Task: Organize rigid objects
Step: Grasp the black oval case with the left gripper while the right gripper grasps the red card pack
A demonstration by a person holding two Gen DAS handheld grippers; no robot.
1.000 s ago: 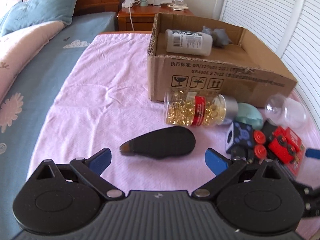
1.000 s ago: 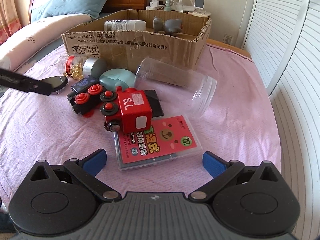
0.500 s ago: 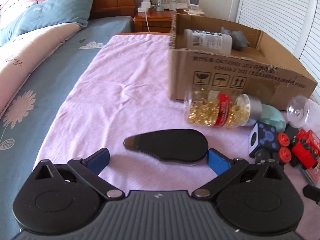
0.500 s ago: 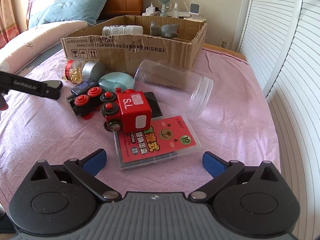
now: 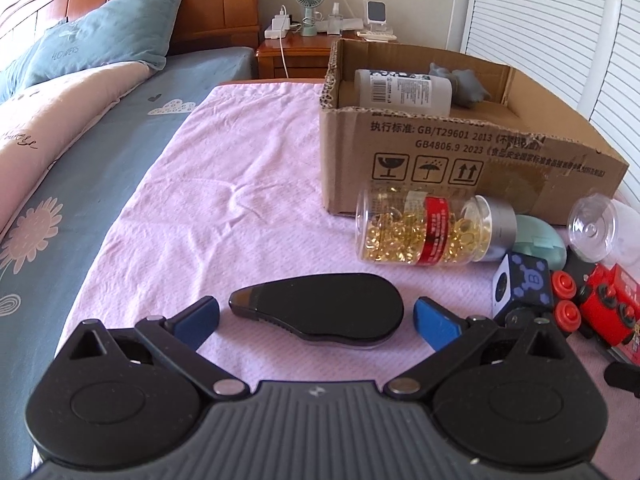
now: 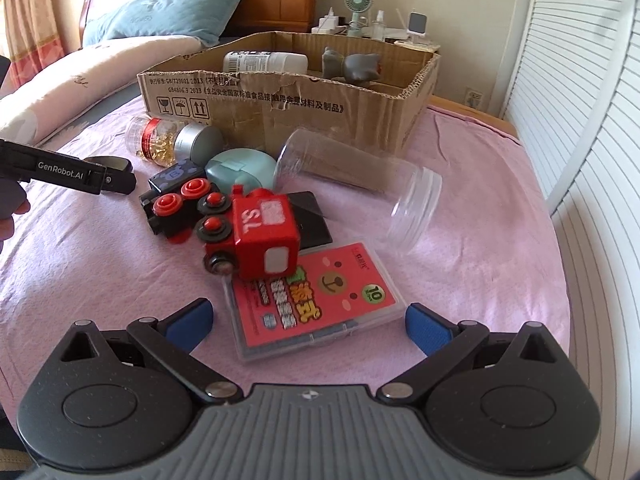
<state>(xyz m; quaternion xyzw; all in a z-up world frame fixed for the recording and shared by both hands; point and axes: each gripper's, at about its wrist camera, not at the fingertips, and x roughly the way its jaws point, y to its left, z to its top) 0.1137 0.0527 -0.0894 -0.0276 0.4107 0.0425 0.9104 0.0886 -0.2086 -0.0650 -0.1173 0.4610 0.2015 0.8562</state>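
A flat black teardrop-shaped object (image 5: 320,306) lies on the pink cloth between the open fingers of my left gripper (image 5: 316,318), not gripped. A bottle of golden capsules (image 5: 432,230) lies just behind it, in front of the cardboard box (image 5: 460,160). My right gripper (image 6: 306,320) is open around the near end of a red card case (image 6: 316,300). A red toy train (image 6: 256,232), a black toy with red buttons (image 6: 176,204), a teal case (image 6: 240,166) and a clear jar (image 6: 360,186) lie beyond it. The left gripper's finger (image 6: 68,172) shows at the left.
The box holds a white bottle (image 6: 264,62) and a grey figure (image 6: 352,66). The bed with pillows (image 5: 100,44) lies left of the cloth. A nightstand (image 5: 296,54) with a fan stands behind. White shutters (image 6: 592,140) line the right side.
My left gripper has moved forward and lower, so the black teardrop object now sits between its fingers. My right gripper has closed in on the red card case.
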